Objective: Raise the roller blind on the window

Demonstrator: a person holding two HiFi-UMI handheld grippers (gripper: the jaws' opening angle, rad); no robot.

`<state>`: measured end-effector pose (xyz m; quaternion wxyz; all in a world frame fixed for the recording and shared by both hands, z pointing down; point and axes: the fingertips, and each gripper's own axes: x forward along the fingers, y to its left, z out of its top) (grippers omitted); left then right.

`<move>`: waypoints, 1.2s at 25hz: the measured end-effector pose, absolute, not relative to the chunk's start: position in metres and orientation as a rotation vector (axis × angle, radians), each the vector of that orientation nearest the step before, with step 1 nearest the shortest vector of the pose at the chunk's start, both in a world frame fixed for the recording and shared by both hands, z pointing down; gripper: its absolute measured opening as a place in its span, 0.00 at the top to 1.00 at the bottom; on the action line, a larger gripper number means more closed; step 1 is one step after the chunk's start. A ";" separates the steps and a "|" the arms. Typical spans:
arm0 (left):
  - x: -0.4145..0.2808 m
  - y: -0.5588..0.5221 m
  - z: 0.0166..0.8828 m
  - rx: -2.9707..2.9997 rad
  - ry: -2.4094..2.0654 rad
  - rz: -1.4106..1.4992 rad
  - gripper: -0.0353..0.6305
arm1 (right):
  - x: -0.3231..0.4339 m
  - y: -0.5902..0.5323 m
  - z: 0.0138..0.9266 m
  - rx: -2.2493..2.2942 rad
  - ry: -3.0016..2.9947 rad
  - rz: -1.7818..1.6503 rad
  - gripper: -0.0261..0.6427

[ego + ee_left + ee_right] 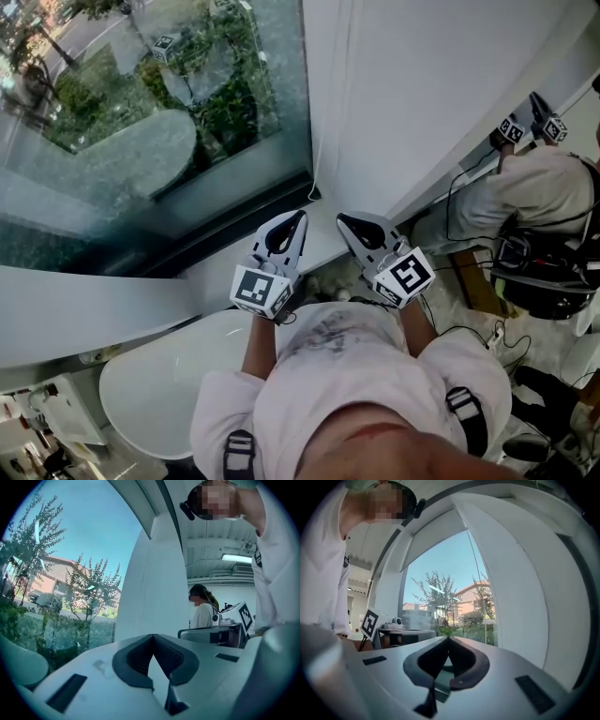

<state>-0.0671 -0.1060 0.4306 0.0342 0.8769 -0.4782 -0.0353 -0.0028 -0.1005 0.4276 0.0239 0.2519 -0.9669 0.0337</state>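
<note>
Nearest to me, the white left gripper (301, 217) and the white right gripper (341, 220) are side by side in front of the chest, each with its marker cube. In each gripper view the dark pads meet at the tips and nothing is between them, so both are closed and empty. Just beyond them is the large window glass (141, 112). A thin bead chain (474, 564) hangs along the glass, to the right of the right gripper's jaws and not between them. I lose its lower part against the plants outside. The white roller blind (436, 538) sits high and covers only the top of the window. Its roll is hard to separate from the white frame. Farther right, a second person in a white shirt (525, 202) is partly cut off.
</note>
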 end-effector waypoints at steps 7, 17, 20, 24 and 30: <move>-0.064 -0.099 0.438 2.680 -1.457 -0.111 0.94 | -0.005 -0.095 0.435 0.767 -2.962 0.067 0.87; -0.064 -0.100 0.436 2.678 -1.462 -0.123 0.94 | -0.008 -0.097 0.431 0.755 -2.956 0.039 0.87; -0.064 -0.100 0.435 2.682 -1.464 -0.120 0.94 | -0.008 -0.099 0.432 0.765 -2.959 0.051 0.87; -0.065 -0.101 0.434 2.684 -1.467 -0.122 0.94 | -0.008 -0.100 0.432 0.761 -2.957 0.043 0.87; -0.066 -0.102 0.437 2.679 -1.472 -0.132 0.94 | -0.009 -0.102 0.436 0.762 -2.953 0.042 0.87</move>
